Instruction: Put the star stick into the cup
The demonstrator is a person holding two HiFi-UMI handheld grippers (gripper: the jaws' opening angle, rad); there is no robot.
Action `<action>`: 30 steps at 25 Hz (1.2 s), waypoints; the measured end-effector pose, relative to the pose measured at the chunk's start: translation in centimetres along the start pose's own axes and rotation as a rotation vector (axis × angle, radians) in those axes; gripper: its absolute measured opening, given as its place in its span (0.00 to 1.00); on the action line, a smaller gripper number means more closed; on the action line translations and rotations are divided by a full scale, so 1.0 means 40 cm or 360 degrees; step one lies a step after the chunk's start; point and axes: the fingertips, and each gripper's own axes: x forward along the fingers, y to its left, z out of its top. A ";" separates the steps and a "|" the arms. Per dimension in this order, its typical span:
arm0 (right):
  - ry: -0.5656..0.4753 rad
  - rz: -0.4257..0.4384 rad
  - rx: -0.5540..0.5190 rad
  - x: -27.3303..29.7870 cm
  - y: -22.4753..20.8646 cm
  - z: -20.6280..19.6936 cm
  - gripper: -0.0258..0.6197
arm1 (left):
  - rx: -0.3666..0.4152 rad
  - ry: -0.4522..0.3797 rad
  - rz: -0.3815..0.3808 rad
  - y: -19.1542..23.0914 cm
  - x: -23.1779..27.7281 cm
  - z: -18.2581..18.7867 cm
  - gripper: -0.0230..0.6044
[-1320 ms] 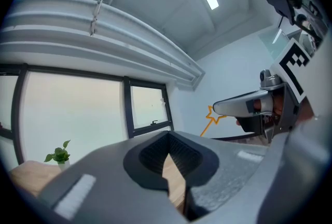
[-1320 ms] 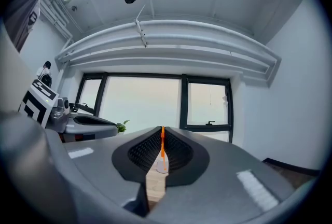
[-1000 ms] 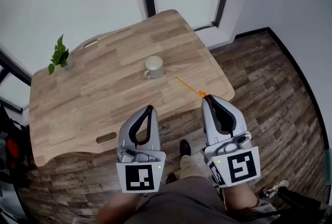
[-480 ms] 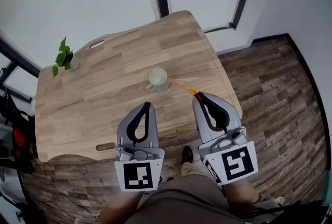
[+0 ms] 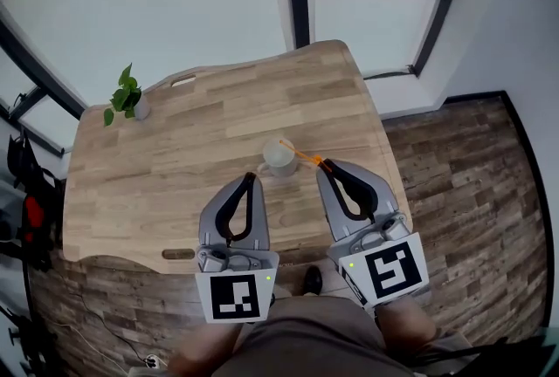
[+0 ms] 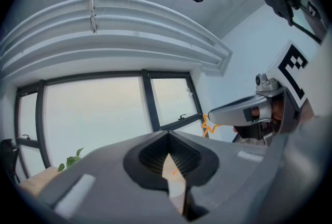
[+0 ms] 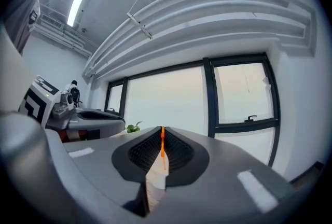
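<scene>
My right claw [image 5: 329, 167] is pressed together on the orange star stick [image 5: 307, 156], pinching it at its star end just right of the white cup [image 5: 276, 159]. The stick's thin end reaches the cup's rim. My left claw [image 5: 251, 181], pressed together on nothing, hangs just in front of the cup, above the table [image 5: 157, 166].

Colours on and around the table
The star stick [image 5: 307, 159] is orange, the cup [image 5: 278, 155] off-white, the table [image 5: 175, 157] light wood with streaky grain. The left gripper [image 5: 252, 180] and right gripper [image 5: 325, 166] are grey and black, with black-and-white square markers [image 5: 238, 298]. The plant [image 5: 125, 93] is green.
</scene>
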 end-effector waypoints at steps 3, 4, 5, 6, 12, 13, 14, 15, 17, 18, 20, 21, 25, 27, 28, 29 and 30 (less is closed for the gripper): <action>0.0002 0.0030 -0.0010 0.021 0.001 0.004 0.11 | -0.0002 -0.0016 0.0031 0.017 0.010 0.006 0.04; 0.0003 0.0036 -0.0012 0.027 0.002 0.005 0.11 | -0.0001 -0.0018 0.0036 0.022 0.013 0.007 0.04; 0.0005 0.0040 -0.0014 0.033 0.003 0.005 0.11 | -0.0003 -0.0018 0.0039 0.027 0.016 0.007 0.04; 0.0010 0.0043 -0.0016 0.039 0.005 0.004 0.11 | -0.0007 -0.0016 0.0041 0.032 0.018 0.005 0.04; 0.0069 0.0044 -0.0023 0.079 0.013 -0.017 0.11 | -0.0031 0.0008 0.0021 0.061 0.042 -0.022 0.04; 0.0084 0.0045 -0.0022 0.086 0.014 -0.023 0.11 | -0.0040 0.0016 0.0017 0.066 0.047 -0.027 0.04; 0.0098 0.0044 -0.0020 0.092 0.017 -0.029 0.11 | -0.0044 0.0023 0.0011 0.071 0.052 -0.032 0.04; 0.0110 0.0042 -0.0016 0.098 0.018 -0.035 0.11 | -0.0044 0.0031 0.0005 0.076 0.056 -0.039 0.04; 0.0131 0.0029 -0.0008 0.111 0.019 -0.049 0.11 | -0.0058 0.0048 -0.0005 0.088 0.067 -0.054 0.04; 0.0141 0.0022 -0.0002 0.117 0.020 -0.057 0.11 | -0.0070 0.0057 -0.0009 0.093 0.072 -0.063 0.04; 0.0168 0.0011 0.0010 0.127 0.021 -0.075 0.11 | -0.0083 0.0082 -0.0020 0.103 0.078 -0.082 0.04; 0.0183 0.0006 0.0016 0.131 0.021 -0.084 0.11 | -0.0087 0.0096 -0.0026 0.106 0.081 -0.091 0.04; 0.0243 -0.0010 0.0033 0.150 0.018 -0.118 0.11 | -0.0112 0.0136 -0.0052 0.115 0.096 -0.125 0.04; 0.0277 -0.0013 0.0043 0.163 0.019 -0.138 0.11 | -0.0131 0.0160 -0.0062 0.120 0.106 -0.143 0.04; 0.0297 -0.0016 0.0047 0.170 0.019 -0.150 0.11 | -0.0140 0.0173 -0.0067 0.124 0.110 -0.154 0.04; 0.0316 -0.0019 0.0048 0.177 0.019 -0.161 0.11 | -0.0148 0.0189 -0.0072 0.127 0.116 -0.165 0.04; 0.0334 -0.0023 0.0050 0.184 0.018 -0.173 0.11 | -0.0155 0.0205 -0.0077 0.131 0.121 -0.177 0.04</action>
